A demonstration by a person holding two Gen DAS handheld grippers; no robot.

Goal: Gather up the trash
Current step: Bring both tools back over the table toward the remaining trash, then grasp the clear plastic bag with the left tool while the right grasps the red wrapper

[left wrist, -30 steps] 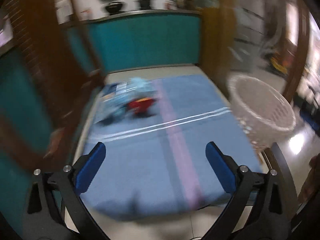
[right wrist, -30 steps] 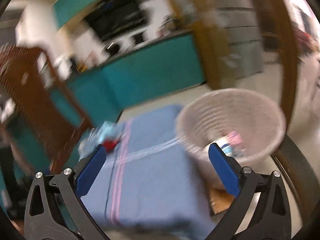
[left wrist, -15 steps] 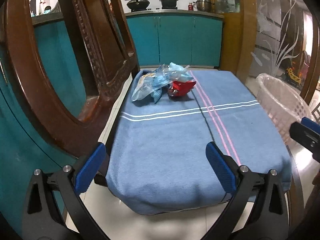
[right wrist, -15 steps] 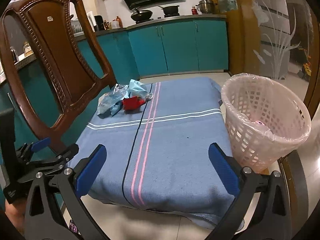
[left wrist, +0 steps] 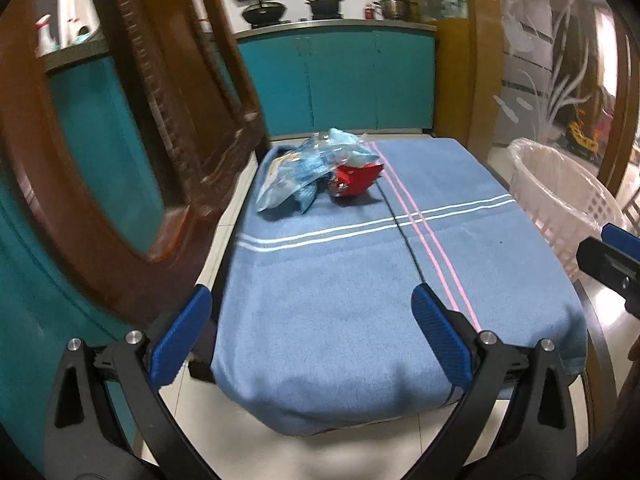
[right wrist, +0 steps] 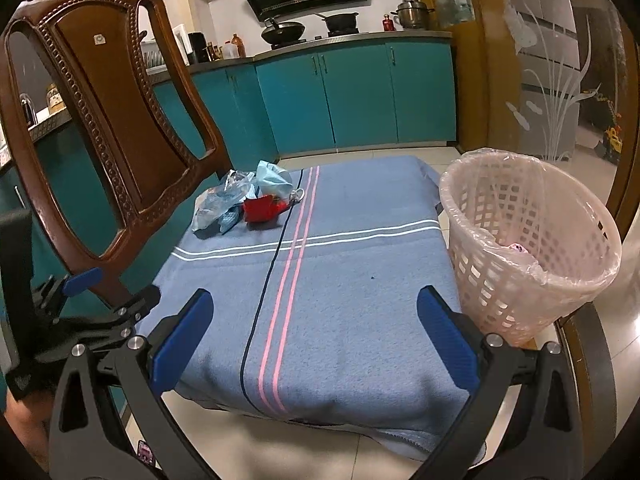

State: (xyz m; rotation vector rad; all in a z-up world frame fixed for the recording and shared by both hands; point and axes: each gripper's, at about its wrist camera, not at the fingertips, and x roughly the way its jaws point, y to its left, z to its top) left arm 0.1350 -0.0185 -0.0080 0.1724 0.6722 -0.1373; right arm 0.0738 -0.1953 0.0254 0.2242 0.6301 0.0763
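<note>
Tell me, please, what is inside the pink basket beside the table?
A clear plastic liner lines the pink basket, and a small pink item shows low inside. The near wall hides the basket's bottom.

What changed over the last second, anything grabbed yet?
Nothing grabbed. Both views swung and settled from blur onto the table; the left tongs eased toward the wrappers. Right tongs open too. Wrappers, blue cloth and basket stayed put.
</note>
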